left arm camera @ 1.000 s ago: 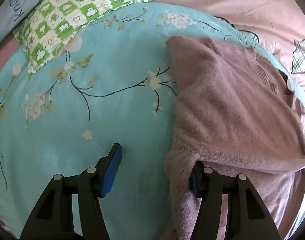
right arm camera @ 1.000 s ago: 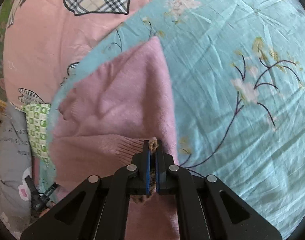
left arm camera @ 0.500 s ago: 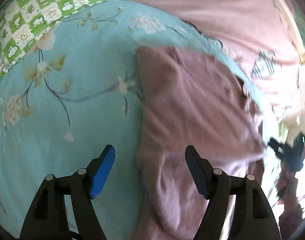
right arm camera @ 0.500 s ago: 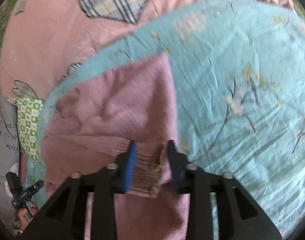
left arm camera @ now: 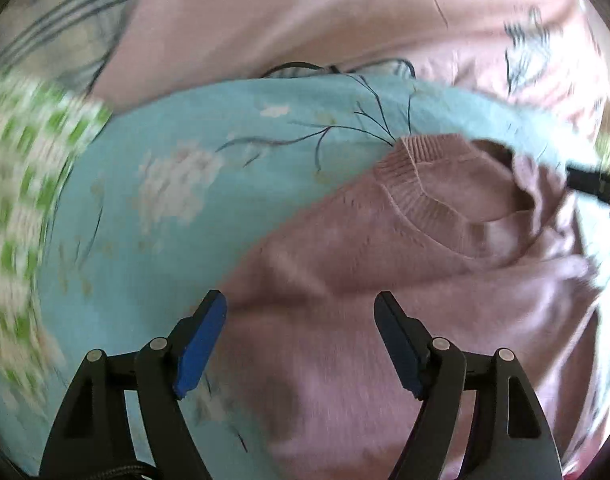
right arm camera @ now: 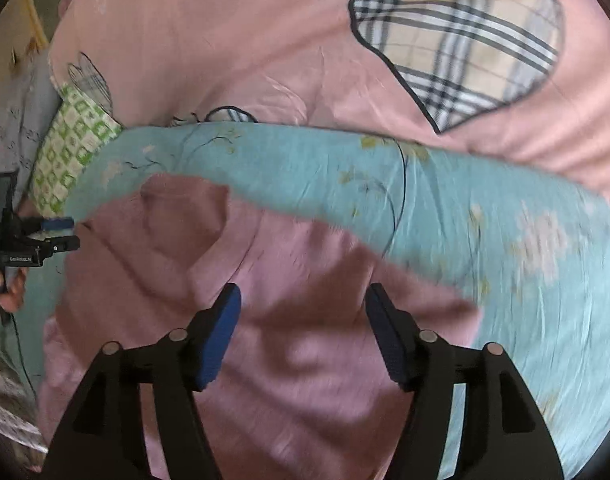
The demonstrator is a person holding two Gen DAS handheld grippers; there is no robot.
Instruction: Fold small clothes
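- Pink knit: the sweater [left arm camera: 385,320] lies on the teal sheet [left arm camera: 185,220], ribbed neckline toward the far side, body spreading near and right.
- My left gripper [left arm camera: 301,340] hangs over the sweater's left part; its jaws have just been opening and stand wide, with nothing between them.
- My right gripper [right arm camera: 303,336] hangs over the sweater's middle; its jaws have just been opening too and now stand apart, clear of the knit.
- Both pairs of fingers are released, so I judge one fold is laid and the next grasp is to be picked.
- To do it well, I would choose matching points on one edge, such as the two ends of the neckline side, so the fold comes over square.
- The knit is soft and thick: I would bite a good fold of cloth, not just the fluff.
- I would pinch sweater only, never the sheet beneath.
- Both views are blurred, so the hem's exact line is unclear.
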